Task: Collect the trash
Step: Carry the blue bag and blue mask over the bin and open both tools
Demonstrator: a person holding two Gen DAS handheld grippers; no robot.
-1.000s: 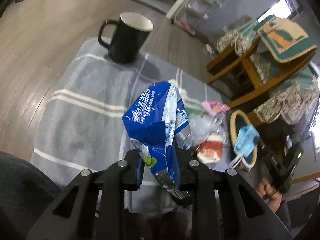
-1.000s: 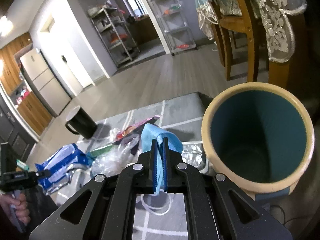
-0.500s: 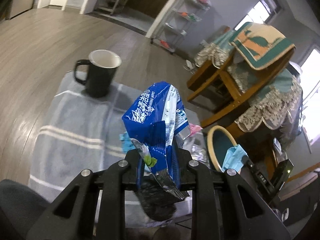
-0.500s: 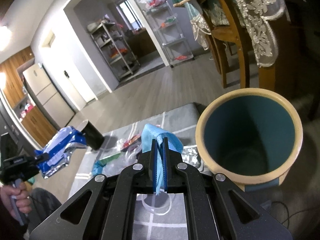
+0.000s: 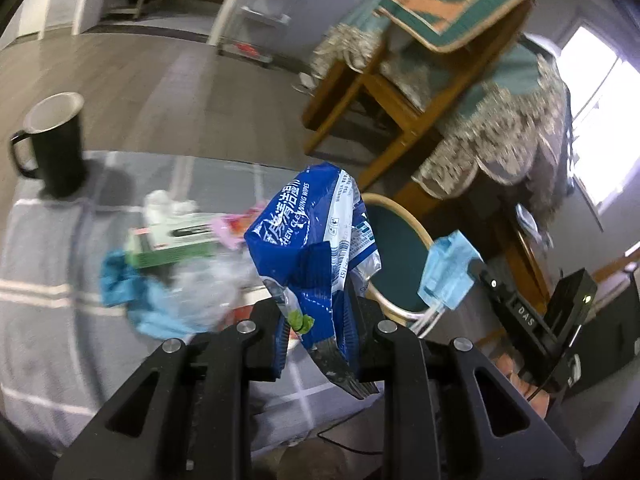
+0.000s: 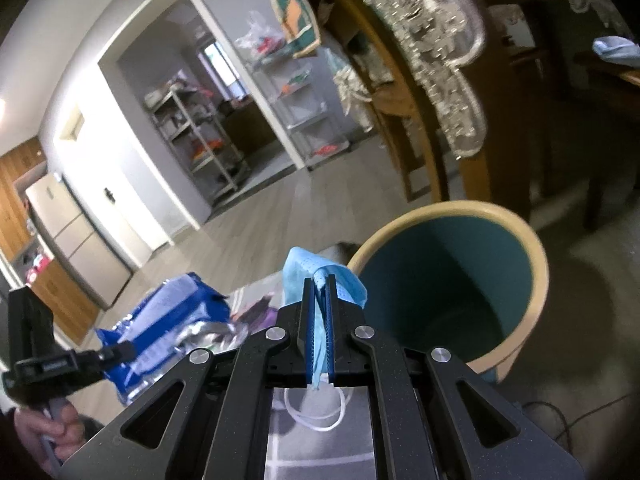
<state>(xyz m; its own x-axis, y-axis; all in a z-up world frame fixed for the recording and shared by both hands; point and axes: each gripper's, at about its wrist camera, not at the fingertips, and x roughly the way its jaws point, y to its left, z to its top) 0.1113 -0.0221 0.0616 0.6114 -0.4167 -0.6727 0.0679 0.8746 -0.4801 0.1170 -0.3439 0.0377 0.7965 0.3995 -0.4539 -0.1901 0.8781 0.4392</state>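
1. The left gripper (image 5: 316, 320) is closed on a blue wipes packet (image 5: 316, 248). The packet is pinched near its lower end and stands up crumpled between the fingers, clear of the table.
2. The right gripper (image 6: 319, 328) is closed tight on a light-blue face mask (image 6: 320, 280). The mask is bunched above the fingertips; its white ear loop (image 6: 316, 410) hangs below them.
3. The teal bin (image 6: 460, 280), tan-rimmed, is seen open-mouthed just ahead and to the right of the right gripper. No contents can be made out in its dark bottom.
4. Key relation: the mask is held beside the near edge of the rim, not yet over the opening. In the left wrist view the rim (image 5: 416, 232) shows behind and to the right of the packet. The right gripper is judged the nearer of the two.
5. Remaining trash is noted on the grey striped cloth (image 5: 48, 300): a green carton (image 5: 176, 240), a blue crumpled piece (image 5: 120, 284), clear plastic (image 5: 212, 280) and a pink wrapper (image 5: 230, 226). A black mug (image 5: 52, 148) stands at the far left, well apart.
6. Judgement: both items are in transit; release of the mask would call for a short forward-right move first.
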